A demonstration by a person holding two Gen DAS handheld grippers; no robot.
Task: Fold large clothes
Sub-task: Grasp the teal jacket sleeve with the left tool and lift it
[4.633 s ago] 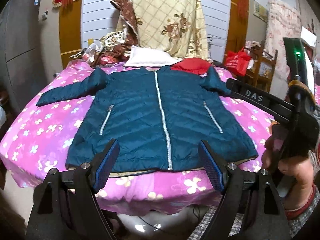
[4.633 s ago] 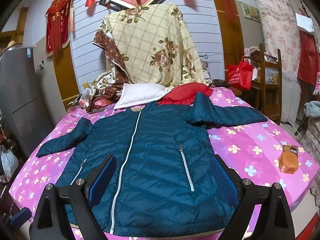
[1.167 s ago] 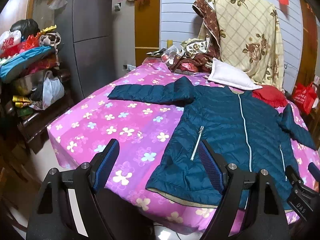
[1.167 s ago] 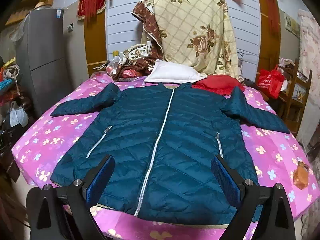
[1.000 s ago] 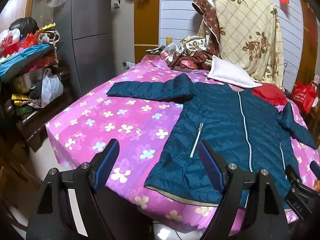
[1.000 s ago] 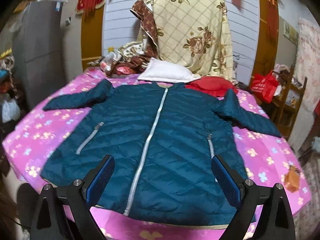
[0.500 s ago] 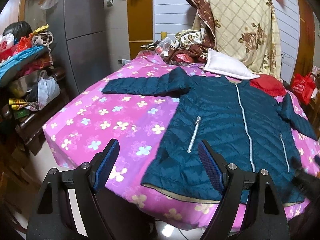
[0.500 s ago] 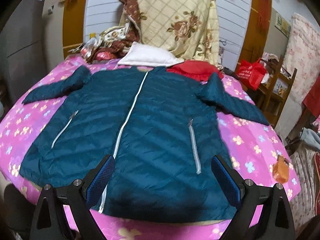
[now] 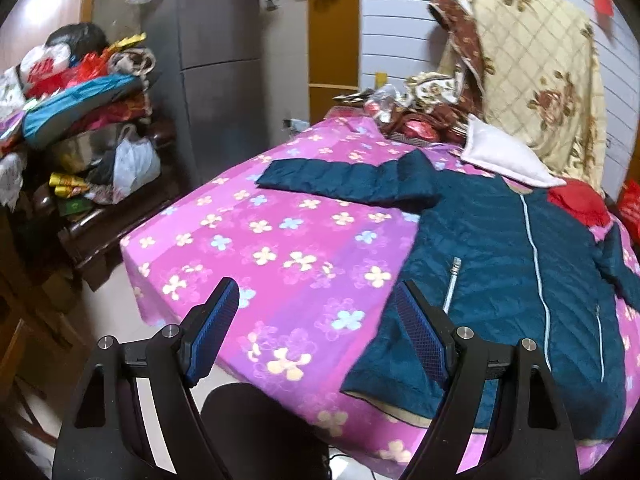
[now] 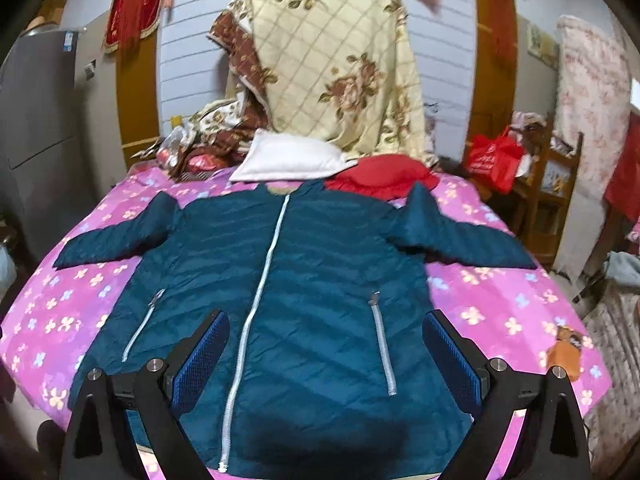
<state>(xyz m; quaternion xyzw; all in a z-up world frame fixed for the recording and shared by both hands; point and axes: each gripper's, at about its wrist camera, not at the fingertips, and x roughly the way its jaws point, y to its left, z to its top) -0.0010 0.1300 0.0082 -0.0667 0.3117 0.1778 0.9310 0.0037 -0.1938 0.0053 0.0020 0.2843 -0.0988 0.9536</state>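
**jacket flat, nothing gripped yet**

we're hovering both claws spread apart and empty: left gripper (image 9: 316, 328) off the hem corner, right gripper (image 10: 326, 354) over the blue jacket (image 10: 304, 288), which is lying zipped on the pink bedspread (image 9: 288, 248). we're risking slick puffy fabric slipping out, or pinching the sheet too. red bag (image 10: 494, 158): contents hidden.

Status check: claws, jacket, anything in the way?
Left claw open, empty, by the hem corner. Right claw open, empty, above the hem. Jacket flat, zipped, sleeves spread, unfolded. White pillow and red cloth crowd the collar.
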